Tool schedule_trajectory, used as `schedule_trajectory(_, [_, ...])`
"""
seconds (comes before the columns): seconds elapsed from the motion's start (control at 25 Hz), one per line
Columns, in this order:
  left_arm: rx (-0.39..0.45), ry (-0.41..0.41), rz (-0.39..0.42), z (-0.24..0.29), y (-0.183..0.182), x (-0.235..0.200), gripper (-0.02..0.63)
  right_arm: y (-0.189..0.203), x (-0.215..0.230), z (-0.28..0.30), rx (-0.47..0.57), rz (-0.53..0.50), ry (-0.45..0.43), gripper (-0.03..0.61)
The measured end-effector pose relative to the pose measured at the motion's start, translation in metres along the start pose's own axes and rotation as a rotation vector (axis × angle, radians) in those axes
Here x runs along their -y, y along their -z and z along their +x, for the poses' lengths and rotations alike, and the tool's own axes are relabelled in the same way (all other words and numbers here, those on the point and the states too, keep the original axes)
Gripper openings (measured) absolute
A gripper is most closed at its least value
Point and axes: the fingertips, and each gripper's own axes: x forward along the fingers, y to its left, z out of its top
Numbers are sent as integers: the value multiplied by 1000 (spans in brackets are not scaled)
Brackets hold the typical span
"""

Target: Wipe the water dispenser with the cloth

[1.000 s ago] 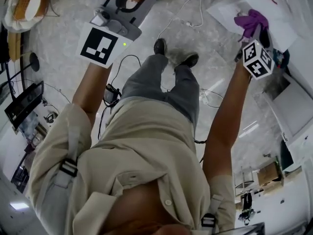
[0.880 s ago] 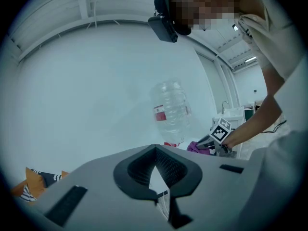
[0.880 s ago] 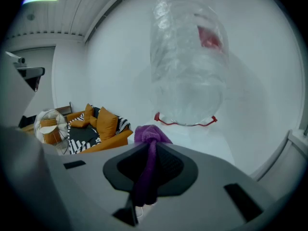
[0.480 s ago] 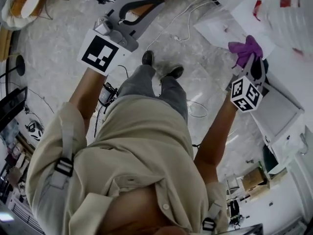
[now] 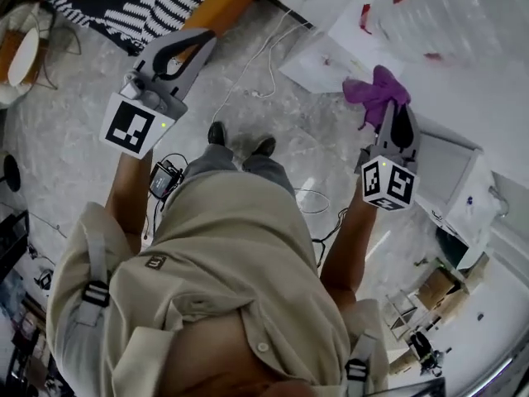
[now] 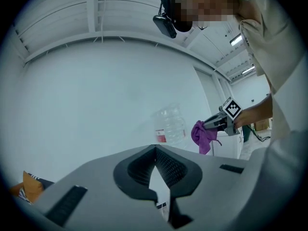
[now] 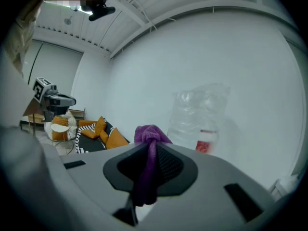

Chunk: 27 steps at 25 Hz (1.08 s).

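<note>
Cloth (image 5: 374,91): grips it in right gripper (image 5: 393,111), up near water bottle (image 5: 446,15) for wiping, with left gripper (image 5: 202,41) closed, empty, aside.

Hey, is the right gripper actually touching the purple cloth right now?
Touching. The right gripper view shows the purple cloth pinched between the jaws of the right gripper, bunched above them and hanging below.

The left forearm (image 5: 131,190) and right forearm (image 5: 354,234) stretch forward, spread apart. The left hand-held gripper (image 5: 201,41) has its jaws pressed together, empty. The right hand-held gripper (image 5: 395,112) pinches the purple cloth (image 5: 374,92), which is bunched beyond its tips.
</note>
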Motion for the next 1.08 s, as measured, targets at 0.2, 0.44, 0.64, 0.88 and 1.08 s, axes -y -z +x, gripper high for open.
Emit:
schedule_trajectory(0.2, [35, 67, 75, -7, -39, 24, 15, -49, 7, -58, 59, 83, -33, 57])
schedule_trajectory(0.44, [66, 149, 98, -19, -61, 62, 16, -64, 7, -113, 58, 119, -31, 57])
schedule_trajectory(0.64, [40, 204, 148, -13, -65, 75, 15, -76, 14, -134, 76, 129, -3, 57])
schedule_trajectory(0.88, [44, 188, 184, -17, -77, 60, 16, -80, 18, -144, 64, 126, 22, 58])
schedule_trajectory(1.08, [53, 197, 175, -21, -87, 64, 15, -89, 20, -146, 64, 140, 27, 58])
